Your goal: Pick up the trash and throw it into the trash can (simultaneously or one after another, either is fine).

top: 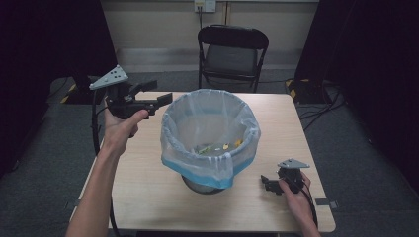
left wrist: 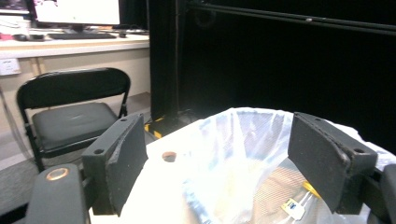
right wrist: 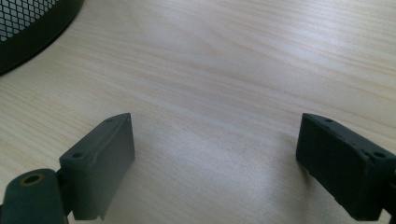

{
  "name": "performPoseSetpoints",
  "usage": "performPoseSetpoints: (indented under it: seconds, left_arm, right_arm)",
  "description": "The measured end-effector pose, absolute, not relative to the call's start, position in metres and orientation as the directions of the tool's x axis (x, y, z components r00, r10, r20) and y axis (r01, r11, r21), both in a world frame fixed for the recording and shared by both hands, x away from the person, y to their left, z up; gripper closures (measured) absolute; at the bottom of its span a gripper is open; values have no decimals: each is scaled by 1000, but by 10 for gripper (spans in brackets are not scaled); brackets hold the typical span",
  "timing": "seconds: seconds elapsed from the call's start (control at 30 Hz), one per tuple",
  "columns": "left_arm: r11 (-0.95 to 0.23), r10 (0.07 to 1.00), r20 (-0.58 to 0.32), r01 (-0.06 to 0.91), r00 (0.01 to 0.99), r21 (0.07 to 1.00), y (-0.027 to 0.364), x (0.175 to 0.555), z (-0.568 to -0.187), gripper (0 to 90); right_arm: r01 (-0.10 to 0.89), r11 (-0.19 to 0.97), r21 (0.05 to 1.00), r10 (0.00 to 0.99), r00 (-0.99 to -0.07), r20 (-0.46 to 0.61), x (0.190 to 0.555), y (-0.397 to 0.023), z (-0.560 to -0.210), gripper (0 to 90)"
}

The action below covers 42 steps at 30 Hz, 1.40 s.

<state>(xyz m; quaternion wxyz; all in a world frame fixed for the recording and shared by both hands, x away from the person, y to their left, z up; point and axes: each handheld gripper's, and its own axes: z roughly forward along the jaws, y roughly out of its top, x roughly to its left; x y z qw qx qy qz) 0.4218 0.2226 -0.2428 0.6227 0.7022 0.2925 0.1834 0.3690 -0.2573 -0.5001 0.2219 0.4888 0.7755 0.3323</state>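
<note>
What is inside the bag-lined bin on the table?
A few small yellow and green scraps lie at the bottom of the bin. The near part of the bottom is hidden by the bag's rim.

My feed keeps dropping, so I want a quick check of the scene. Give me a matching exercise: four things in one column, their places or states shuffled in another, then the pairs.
1. left tongs
2. right tongs
3. bin liner
4. folding chair

A. behind the table's far edge
B. open, low over the wooden table, near its right front corner
C. open, raised beside the bin's left rim
D. folded over the mesh bin's rim, scraps inside

Pairs: 1-C, 2-B, 3-D, 4-A
</note>
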Motion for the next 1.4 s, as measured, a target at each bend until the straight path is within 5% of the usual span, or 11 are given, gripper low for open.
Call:
performPoseSetpoints:
  seconds: [1.4]
  left_arm:
    - [-114, 808, -82, 290, 584, 950, 287, 416, -306, 206]
  right_arm:
    - [611, 301, 732, 906, -424, -19, 369, -257, -500, 107]
